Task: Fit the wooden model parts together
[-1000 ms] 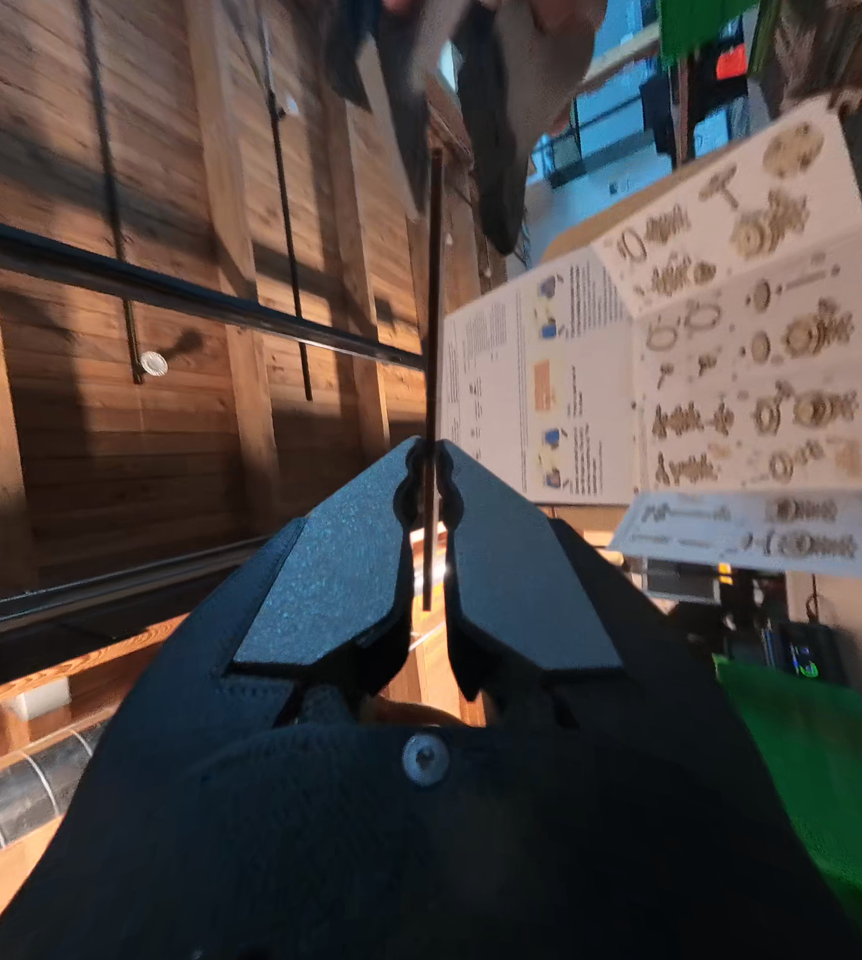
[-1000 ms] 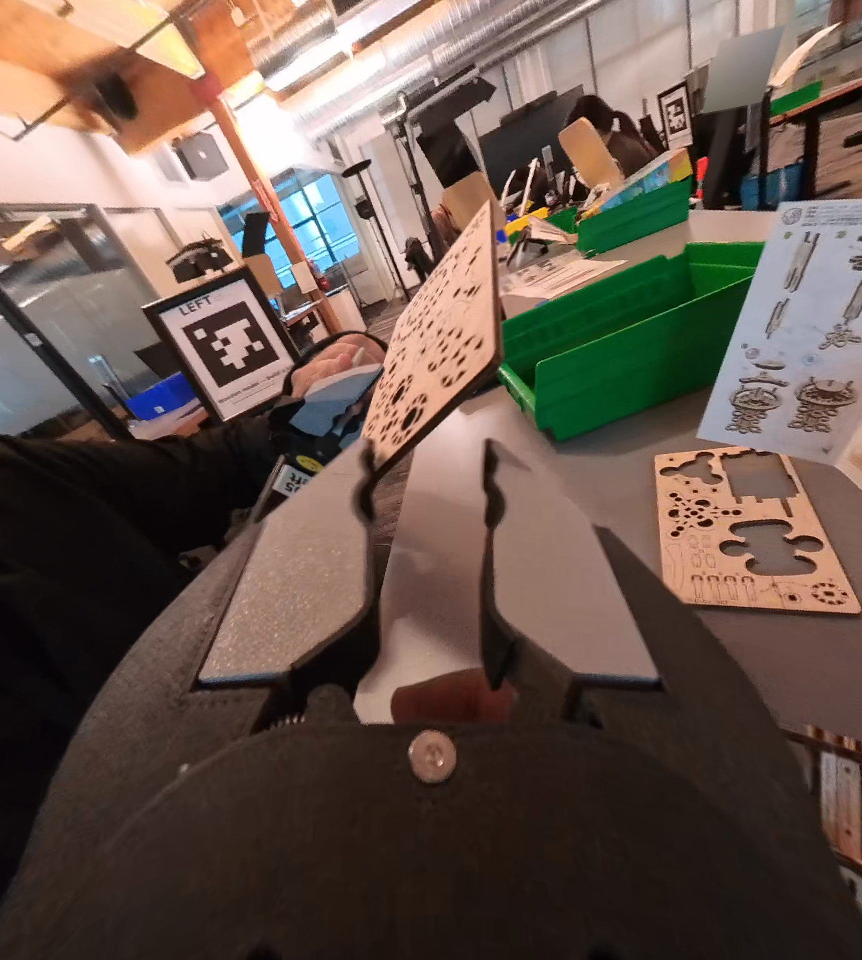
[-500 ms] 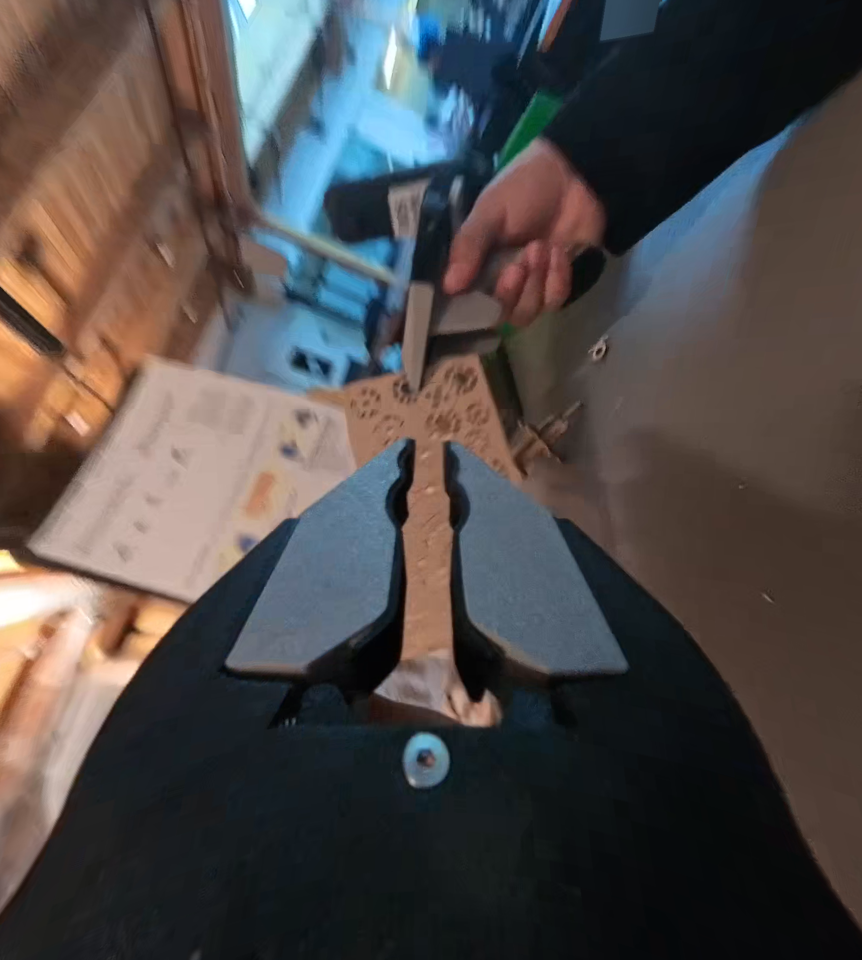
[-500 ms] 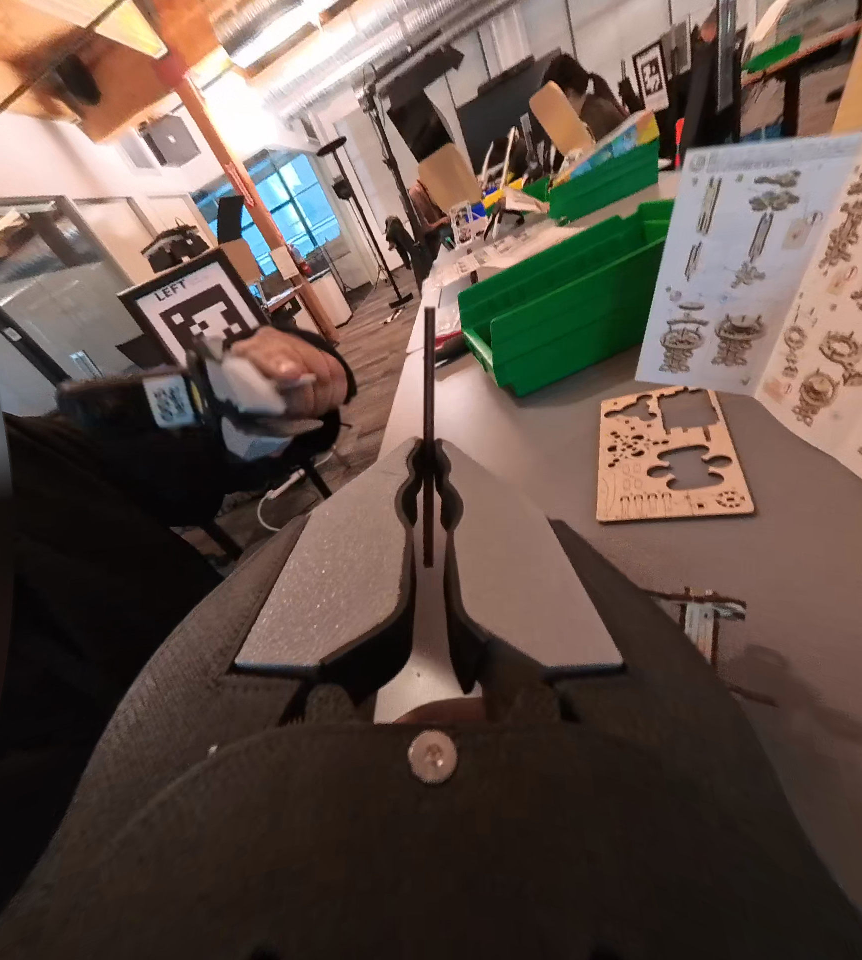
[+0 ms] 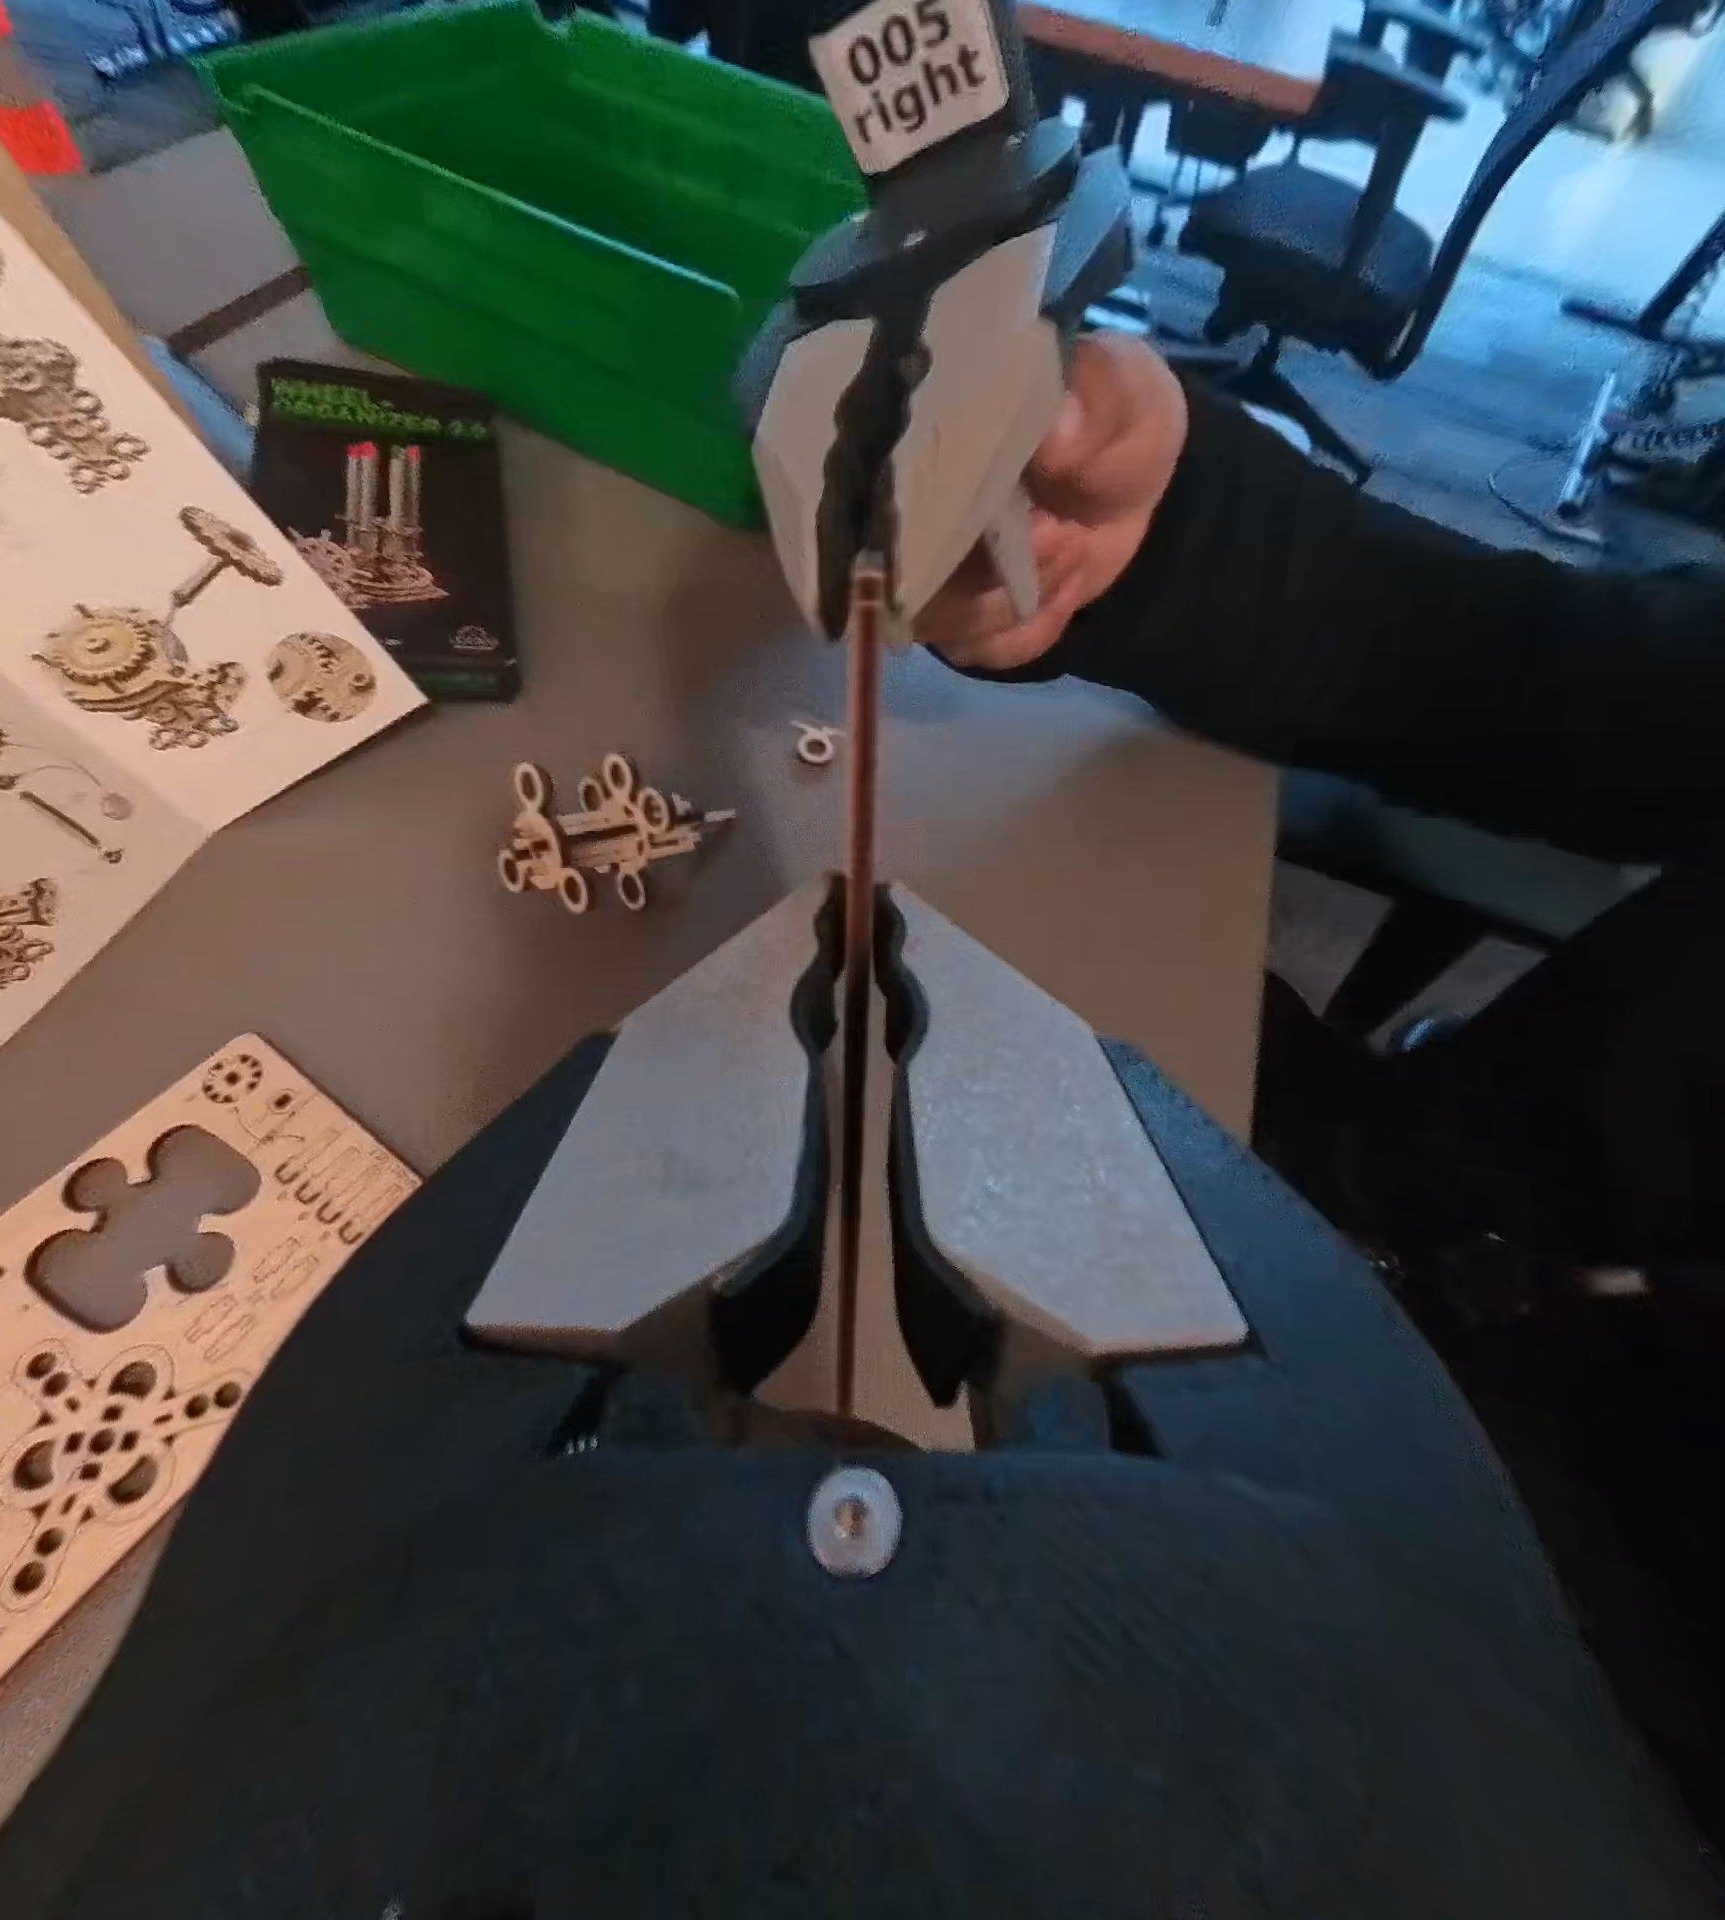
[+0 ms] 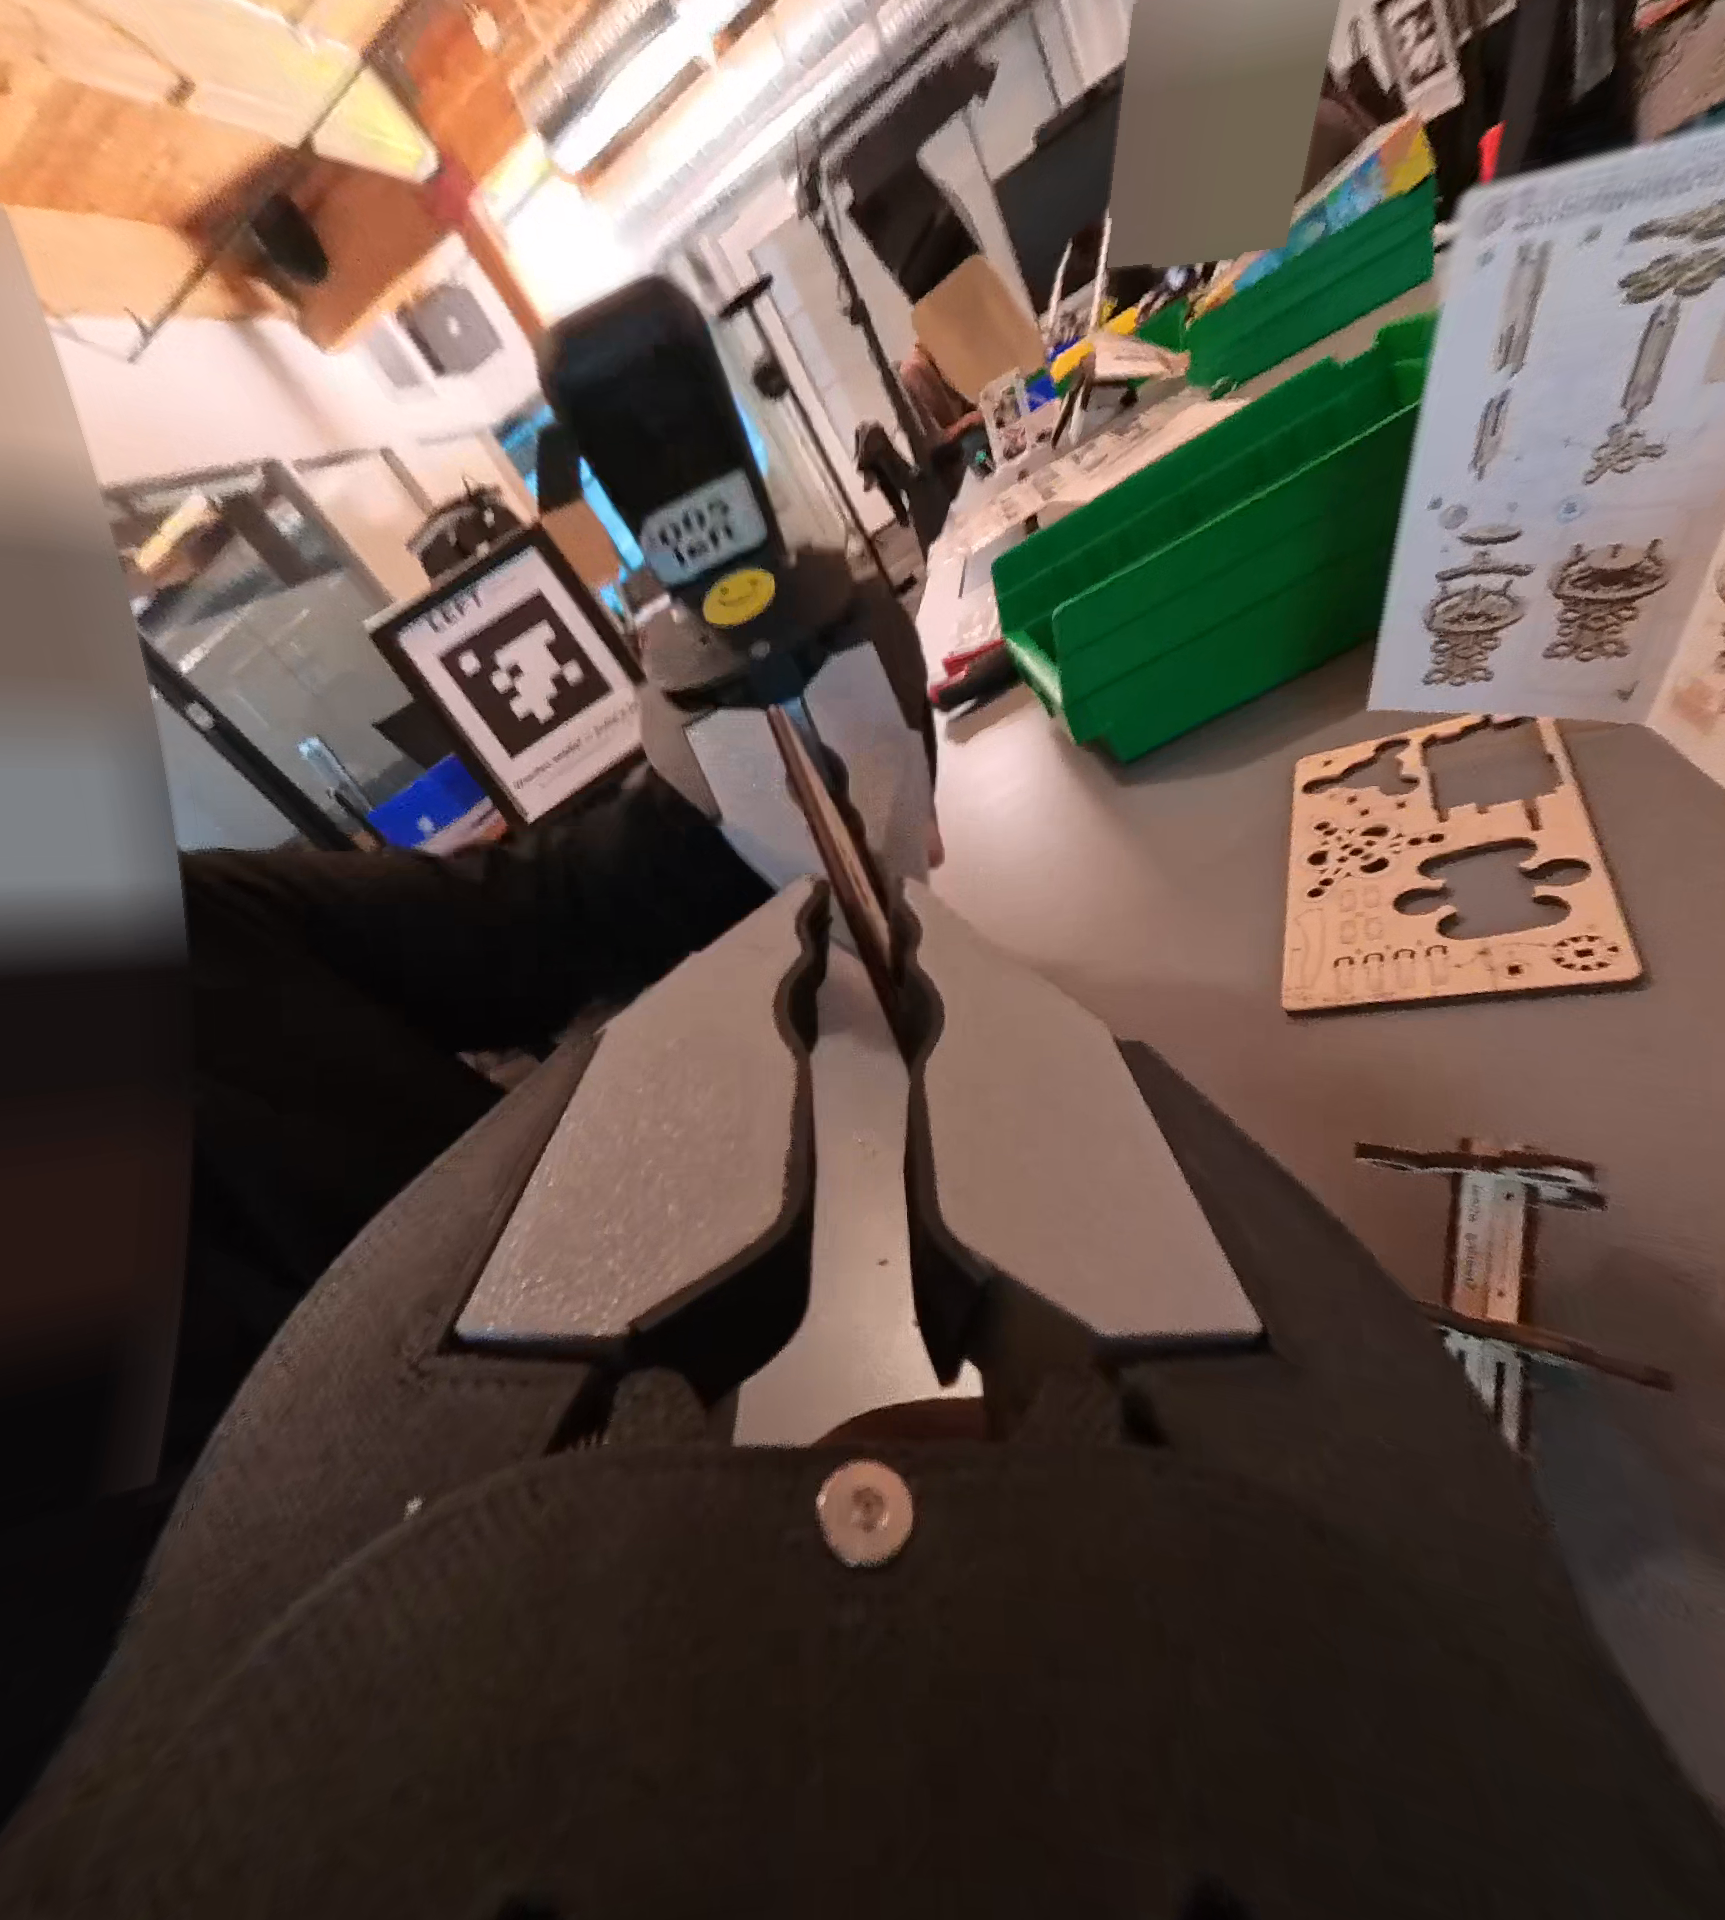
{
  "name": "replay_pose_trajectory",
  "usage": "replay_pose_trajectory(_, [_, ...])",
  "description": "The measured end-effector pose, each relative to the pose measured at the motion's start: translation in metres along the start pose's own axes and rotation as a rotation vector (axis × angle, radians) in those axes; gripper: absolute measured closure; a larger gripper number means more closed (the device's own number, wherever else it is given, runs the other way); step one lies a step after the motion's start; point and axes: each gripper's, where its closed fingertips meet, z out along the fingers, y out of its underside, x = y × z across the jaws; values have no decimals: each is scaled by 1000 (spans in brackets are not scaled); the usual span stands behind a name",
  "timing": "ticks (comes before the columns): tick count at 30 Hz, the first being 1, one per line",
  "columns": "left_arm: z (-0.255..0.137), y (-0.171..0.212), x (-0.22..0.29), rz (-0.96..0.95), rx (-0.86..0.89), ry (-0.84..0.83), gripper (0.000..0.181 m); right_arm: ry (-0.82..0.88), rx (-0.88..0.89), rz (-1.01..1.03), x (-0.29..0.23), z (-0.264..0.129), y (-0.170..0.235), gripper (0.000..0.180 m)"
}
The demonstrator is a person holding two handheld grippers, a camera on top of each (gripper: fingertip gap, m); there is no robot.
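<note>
A thin wooden parts sheet (image 5: pixel 860 748) hangs edge-on in the air between both grippers. My left gripper (image 5: pixel 858 906) is shut on its near end. My right gripper (image 5: pixel 863 613) faces it from the far side, with the sheet's other end between its fingers. In the right wrist view the sheet (image 6: pixel 842 842) leans against the right finger of my right gripper (image 6: pixel 863 914), whose jaws stand a little apart; the left gripper (image 6: pixel 785 727) holds the far end. A partly built wooden model (image 5: pixel 598 847) and a small wooden ring piece (image 5: pixel 816 743) lie on the grey table (image 5: pixel 401 935).
A second wooden sheet with cut-outs (image 5: pixel 110 1351) (image 6: pixel 1450 873) lies flat on the table. A folded instruction sheet (image 5: pixel 58 623) (image 6: pixel 1616 436) stands beside it. A green bin (image 5: pixel 546 239) (image 6: pixel 1201 623) and a black box (image 5: pixel 385 530) sit behind. Office chairs (image 5: pixel 1357 239) stand beyond the table edge. My right fingertips sit around 5 centimetres from my left ones.
The left gripper has swung down from facing the ceiling to facing the table, still holding the sheet. The right gripper closed on the sheet's far end, and its jaws have since loosened.
</note>
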Motion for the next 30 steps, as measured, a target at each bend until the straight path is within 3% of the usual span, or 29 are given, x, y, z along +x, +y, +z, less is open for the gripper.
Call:
replay_pose_trajectory(5, [2,-3,-3,-105,93,70,180,60,20,-91,3,-22,-4,179])
replay_pose_trajectory(8, [4,1,-9,-153,118,99,180,96,11,-110,8,-23,0,167])
replay_pose_trajectory(14, [4,0,-13,-288,196,212,180,150,17,-151,15,-22,-2,166])
replay_pose_trajectory(18, [1,-3,-12,-342,251,286,180,198,28,-155,21,-27,-5,154])
replay_pose_trajectory(30, [6,1,-5,-349,306,371,180,110,-58,-108,18,-9,17,166])
